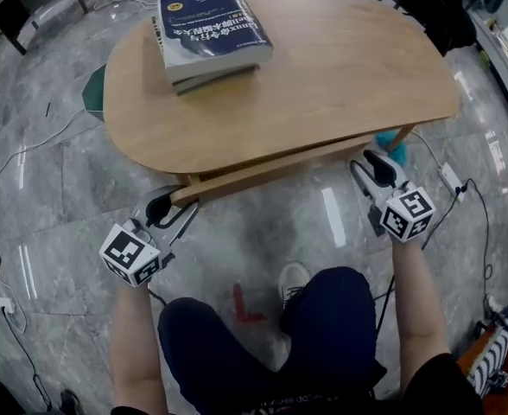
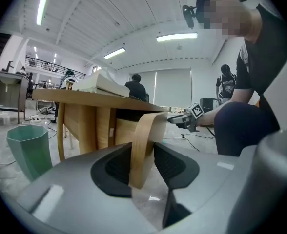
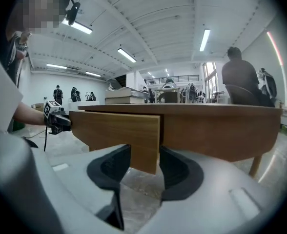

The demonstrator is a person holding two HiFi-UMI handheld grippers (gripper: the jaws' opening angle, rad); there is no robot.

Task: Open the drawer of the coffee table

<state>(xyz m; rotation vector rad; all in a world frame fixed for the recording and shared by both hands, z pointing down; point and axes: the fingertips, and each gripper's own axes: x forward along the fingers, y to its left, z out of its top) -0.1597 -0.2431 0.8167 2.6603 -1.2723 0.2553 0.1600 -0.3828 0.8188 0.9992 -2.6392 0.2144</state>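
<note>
drawer [image 1: 271, 170] ends sit inside left gripper's [image 1: 178, 204] and right gripper's [image 1: 368, 164] fingers [image 3: 109, 168].

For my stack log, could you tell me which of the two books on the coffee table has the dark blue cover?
The top book, face up with white print; the lower book shows only its pale edges beneath it.

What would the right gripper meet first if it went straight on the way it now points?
The light wooden drawer front: its end already stands between the right gripper's jaws, so going on would take it deeper. Behind it probably comes the wooden coffee table's apron; depth is unclear.
</note>
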